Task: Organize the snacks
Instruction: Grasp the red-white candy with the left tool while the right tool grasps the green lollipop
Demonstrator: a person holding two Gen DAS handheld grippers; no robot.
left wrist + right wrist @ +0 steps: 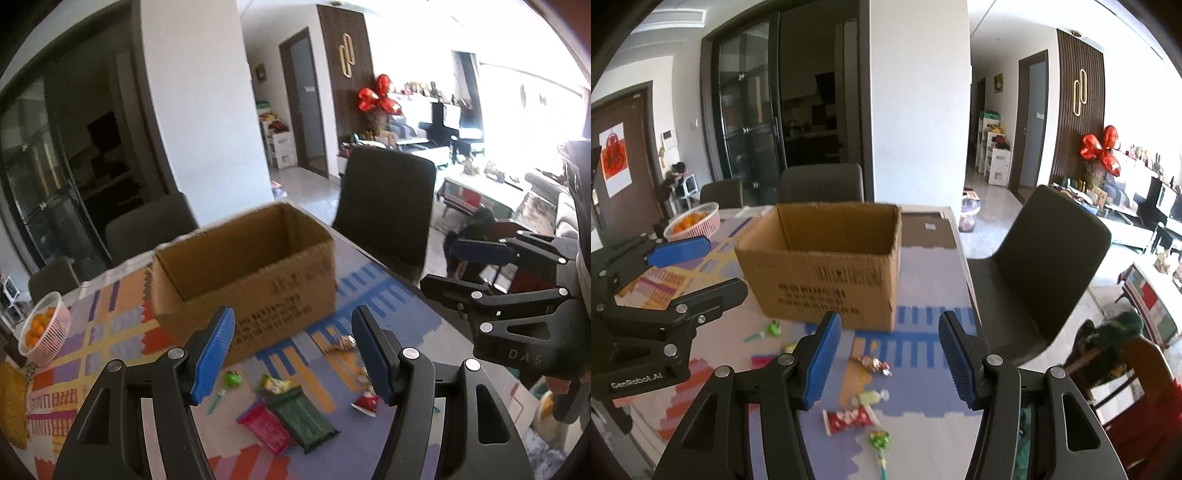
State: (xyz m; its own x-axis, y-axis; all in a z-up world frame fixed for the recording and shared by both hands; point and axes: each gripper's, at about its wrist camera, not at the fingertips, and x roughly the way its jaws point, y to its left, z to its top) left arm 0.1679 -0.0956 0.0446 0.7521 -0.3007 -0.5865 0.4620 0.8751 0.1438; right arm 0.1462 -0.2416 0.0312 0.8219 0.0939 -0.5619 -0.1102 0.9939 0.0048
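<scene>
Snacks lie loose on the near part of the table, in front of an open cardboard box [827, 258] that stands with its flaps gone or folded and nothing visible inside — a likely bin for them, placed within easy reach of both hands. In the right wrist view a red-and-white packet [849, 420], a pale wrapped sweet [870, 397], a foil-wrapped candy [872, 363] and a green lollipop [880, 441] sit just ahead of the right gripper [890, 360]; its jaws stand apart with nothing between them. In the left wrist view the left gripper [293, 356] is likewise parted and empty above a dark green packet [304, 419] touching a pink packet [264, 426]. Both tools tilt down toward the scatter, probably to choose a first piece.

The table wears a bright patterned cloth [923, 314] — blue, orange, lilac blocks. A pink basket of oranges [692, 220] stands far left. Dark chairs [1045, 273] ring the table; beyond them are glass doors, a white pillar and a sunlit living room.
</scene>
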